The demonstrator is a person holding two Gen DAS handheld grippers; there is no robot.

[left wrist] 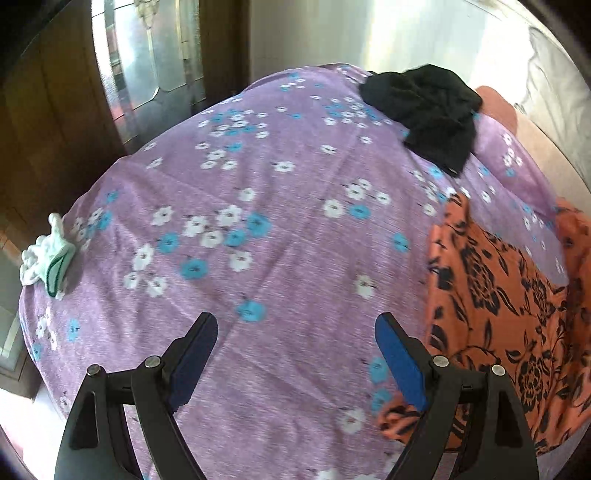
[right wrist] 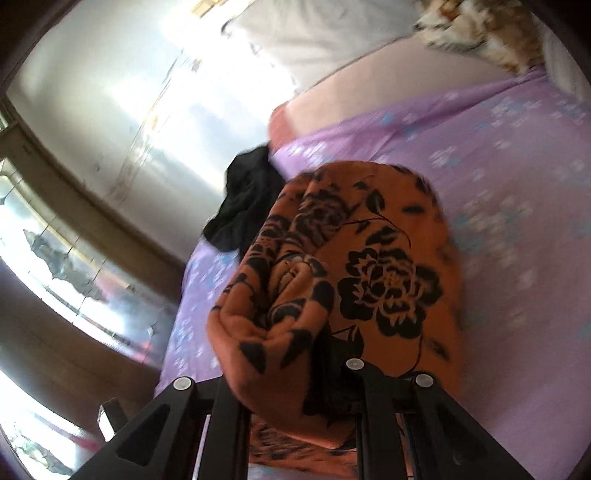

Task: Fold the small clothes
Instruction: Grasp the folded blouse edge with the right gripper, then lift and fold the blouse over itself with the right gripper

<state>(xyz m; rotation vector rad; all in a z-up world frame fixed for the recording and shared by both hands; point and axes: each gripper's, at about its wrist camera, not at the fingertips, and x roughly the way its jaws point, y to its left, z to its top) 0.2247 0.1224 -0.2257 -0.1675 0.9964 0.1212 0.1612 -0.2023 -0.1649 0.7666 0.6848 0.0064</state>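
An orange garment with black flowers (left wrist: 506,306) lies on the right of the purple flowered bedsheet (left wrist: 277,206). My left gripper (left wrist: 295,332) is open and empty, just above the sheet, left of the garment's edge. In the right wrist view the same orange garment (right wrist: 354,280) is bunched and draped over my right gripper (right wrist: 295,373), which is shut on it and holds it up; the fingertips are hidden under the cloth. A crumpled black garment (left wrist: 428,118) lies at the far side of the bed, also in the right wrist view (right wrist: 247,199).
A small white and green cloth (left wrist: 48,258) lies at the bed's left edge. A wooden door with glass (left wrist: 147,66) stands beyond the bed. A white pillow (right wrist: 325,40) and a patterned cloth (right wrist: 476,29) lie at the head of the bed.
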